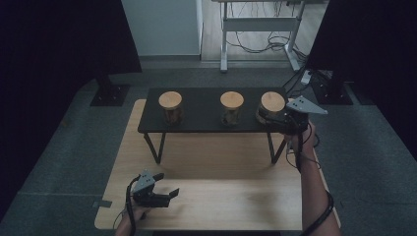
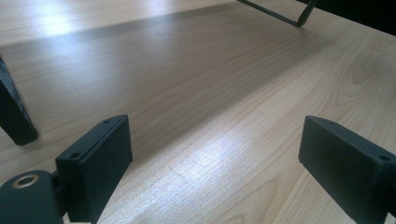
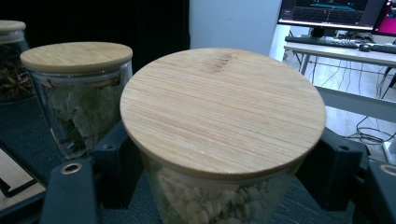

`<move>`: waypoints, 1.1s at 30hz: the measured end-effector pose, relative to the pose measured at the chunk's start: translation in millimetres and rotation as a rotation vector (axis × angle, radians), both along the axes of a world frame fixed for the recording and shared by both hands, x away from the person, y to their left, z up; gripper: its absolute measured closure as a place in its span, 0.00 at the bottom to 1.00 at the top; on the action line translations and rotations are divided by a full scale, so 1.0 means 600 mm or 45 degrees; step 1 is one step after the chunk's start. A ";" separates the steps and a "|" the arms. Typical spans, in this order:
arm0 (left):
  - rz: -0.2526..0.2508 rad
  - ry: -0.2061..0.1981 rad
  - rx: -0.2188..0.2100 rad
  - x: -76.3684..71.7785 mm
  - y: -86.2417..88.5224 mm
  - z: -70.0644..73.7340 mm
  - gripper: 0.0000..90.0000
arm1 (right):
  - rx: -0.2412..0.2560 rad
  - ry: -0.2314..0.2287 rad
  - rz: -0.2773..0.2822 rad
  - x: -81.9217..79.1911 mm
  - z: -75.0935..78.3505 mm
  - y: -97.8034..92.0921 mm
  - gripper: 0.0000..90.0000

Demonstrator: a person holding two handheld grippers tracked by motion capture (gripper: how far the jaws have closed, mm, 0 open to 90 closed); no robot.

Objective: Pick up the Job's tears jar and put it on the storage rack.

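A: From the high view, what is going on?

B: Three glass jars with round wooden lids are sitting in a row on a low black shelf, which is standing on a light wooden table. The right gripper is reaching in from the shelf's right end and is sitting around the rightmost jar. The middle jar and the left jar are standing apart from it, untouched. The left gripper is hovering low over the near left part of the table, well apart from the shelf, its jaws spread with nothing in them.

A: And the left gripper view?

B: The left gripper is showing both black jaws set wide apart, with bare wood grain of the table lying between them. One shelf leg is standing at the left edge, and a thin metal brace is crossing the top.

A: The right gripper view?

B: The right gripper is bracketing the jar of pale nuts; one jaw is sitting on each side of the glass, just under the wooden lid. They are looking pressed to the glass, though I cannot tell how firmly. The jar is standing upright on the shelf. Behind it, the jar of green leaves is standing nearby, and the third jar is peeking in at the far left.
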State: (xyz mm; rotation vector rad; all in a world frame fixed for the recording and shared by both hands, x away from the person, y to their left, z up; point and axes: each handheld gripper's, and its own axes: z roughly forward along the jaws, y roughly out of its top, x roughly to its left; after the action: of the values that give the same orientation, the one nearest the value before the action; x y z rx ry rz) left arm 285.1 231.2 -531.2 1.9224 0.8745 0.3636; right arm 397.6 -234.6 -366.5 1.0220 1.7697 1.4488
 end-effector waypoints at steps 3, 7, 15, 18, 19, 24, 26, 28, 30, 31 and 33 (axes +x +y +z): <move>0.000 0.000 -0.001 0.000 0.001 0.000 0.10 | -0.008 0.007 0.002 0.003 -0.002 0.003 0.27; 0.002 0.000 -0.002 0.000 0.002 0.000 0.10 | -0.023 0.021 -0.010 0.007 -0.006 0.008 0.27; 0.001 0.002 0.002 0.000 0.001 0.000 0.10 | -0.024 0.047 -0.042 0.014 -0.009 0.011 0.27; 0.001 0.000 0.001 -0.001 0.001 0.000 0.10 | -0.023 0.053 -0.066 0.017 -0.008 0.010 0.26; 0.001 0.000 0.001 -0.001 0.001 0.000 0.10 | -0.031 0.052 -0.070 0.016 -0.007 0.011 0.26; 0.000 0.000 0.002 -0.001 0.001 0.000 0.10 | -0.028 0.050 -0.068 0.015 -0.007 0.010 0.26; 0.000 0.000 0.001 -0.001 0.001 0.000 0.10 | -0.027 0.049 -0.068 0.015 -0.008 0.010 0.26; 0.003 0.001 0.002 -0.001 0.001 0.000 0.10 | -0.024 0.049 -0.069 0.015 -0.008 0.010 0.26; 0.003 0.000 0.002 -0.001 0.002 0.000 0.10 | -0.026 0.048 -0.067 0.015 -0.008 0.010 0.26; 0.003 -0.001 0.001 -0.001 0.002 0.001 0.10 | -0.029 0.047 -0.068 0.015 -0.008 0.010 0.26; 0.004 -0.001 0.000 -0.001 0.002 0.001 0.10 | -0.022 0.043 -0.066 0.014 -0.007 0.010 0.24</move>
State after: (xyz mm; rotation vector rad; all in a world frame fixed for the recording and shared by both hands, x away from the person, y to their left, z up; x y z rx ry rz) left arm 284.5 232.2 -530.8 1.9211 0.8769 0.3660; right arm 405.9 -228.6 -370.5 1.0813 1.7632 1.3897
